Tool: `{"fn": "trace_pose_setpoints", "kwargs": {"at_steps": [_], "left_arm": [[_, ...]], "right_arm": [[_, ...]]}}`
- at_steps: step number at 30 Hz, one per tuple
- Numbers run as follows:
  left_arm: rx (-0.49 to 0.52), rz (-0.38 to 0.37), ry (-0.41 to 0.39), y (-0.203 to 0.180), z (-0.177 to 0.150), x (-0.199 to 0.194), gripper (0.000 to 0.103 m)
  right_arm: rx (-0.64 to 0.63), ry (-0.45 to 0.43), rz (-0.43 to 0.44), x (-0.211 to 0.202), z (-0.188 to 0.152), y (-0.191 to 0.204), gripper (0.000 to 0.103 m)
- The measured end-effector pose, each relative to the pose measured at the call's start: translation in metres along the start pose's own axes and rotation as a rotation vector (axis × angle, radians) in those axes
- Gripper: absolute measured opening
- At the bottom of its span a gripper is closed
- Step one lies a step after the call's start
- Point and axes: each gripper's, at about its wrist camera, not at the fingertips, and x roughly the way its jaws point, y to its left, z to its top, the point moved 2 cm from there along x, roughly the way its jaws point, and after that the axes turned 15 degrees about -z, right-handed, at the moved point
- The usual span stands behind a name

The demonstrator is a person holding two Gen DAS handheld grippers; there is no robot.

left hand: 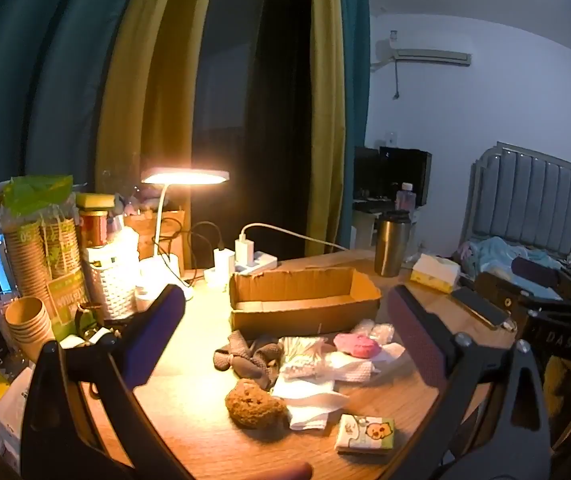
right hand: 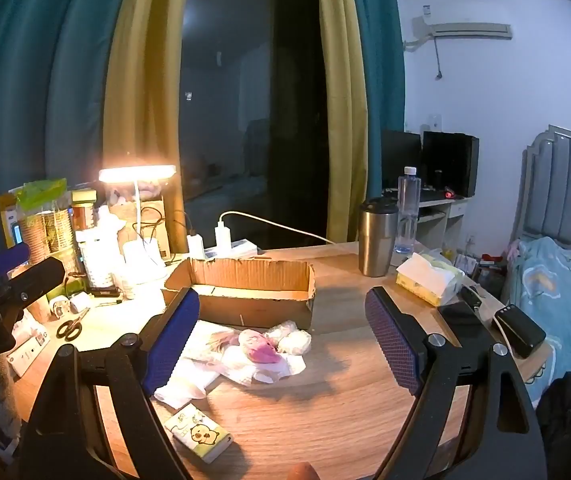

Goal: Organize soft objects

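Note:
A pile of soft things lies on the wooden table in front of an open cardboard box (left hand: 305,318) (right hand: 253,312). It holds a brown plush toy (left hand: 253,404), a grey knotted cloth (left hand: 245,356), a pink soft lump (left hand: 355,346) (right hand: 263,350), white cloths (left hand: 325,372) (right hand: 241,366) and small clear bags (right hand: 293,338). A tissue pack with a cartoon print (left hand: 365,434) (right hand: 199,434) lies nearest. My left gripper (left hand: 284,290) and right gripper (right hand: 281,294) both hover above the pile, open wide and holding nothing.
A lit desk lamp (left hand: 185,176), paper cups (left hand: 29,320), a white basket (left hand: 113,284) and a power strip (left hand: 253,262) crowd the back left. Scissors (right hand: 71,326) lie left. A steel tumbler (right hand: 377,236), tissue box (right hand: 425,280), phone (left hand: 481,306) and power bank (right hand: 519,330) stand right.

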Motion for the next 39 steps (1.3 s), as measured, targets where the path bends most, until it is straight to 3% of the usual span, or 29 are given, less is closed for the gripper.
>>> {"fn": "trace_pose_setpoints", "kwargs": {"at_steps": [39], "left_arm": [[0.003,-0.005,0.002,-0.0033,-0.0035,-0.0023,0.102]], "right_arm": [[0.0,0.01,0.001,0.0003,-0.0001,0.0012,0.087]]}}
